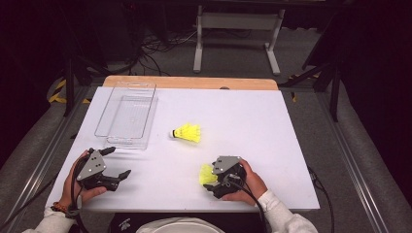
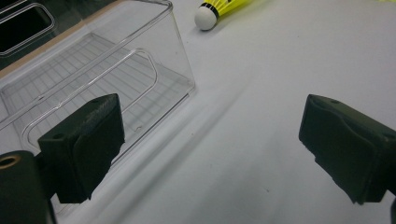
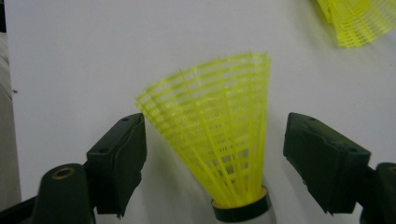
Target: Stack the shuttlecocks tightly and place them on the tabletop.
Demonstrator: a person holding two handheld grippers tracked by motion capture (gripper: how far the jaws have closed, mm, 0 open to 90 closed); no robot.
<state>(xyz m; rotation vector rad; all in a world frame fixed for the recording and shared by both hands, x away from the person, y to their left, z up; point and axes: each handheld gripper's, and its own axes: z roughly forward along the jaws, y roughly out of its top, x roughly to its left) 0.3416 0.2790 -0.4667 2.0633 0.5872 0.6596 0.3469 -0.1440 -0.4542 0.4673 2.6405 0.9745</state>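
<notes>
Yellow mesh of a shuttlecock [image 3: 219, 140] lies on the white worktop [image 1: 272, 145] between the right gripper [image 3: 212, 158]'s parted jaws, unclamped. A hard squeeze could crush the skirt. Beyond lie a second shuttlecock [image 1: 187, 132], a clear bin [image 1: 127, 114] and the left gripper [image 2: 210, 149], open and empty.

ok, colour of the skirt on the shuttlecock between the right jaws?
Neon yellow mesh skirt; clearest in the right gripper view.

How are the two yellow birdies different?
The near birdie sits between the right gripper's open fingers; the far birdie lies apart in the middle of the table. From above, the far birdie shows its white tip, while the gripper covers the near one's tip. Both have yellow mesh skirts.
</notes>
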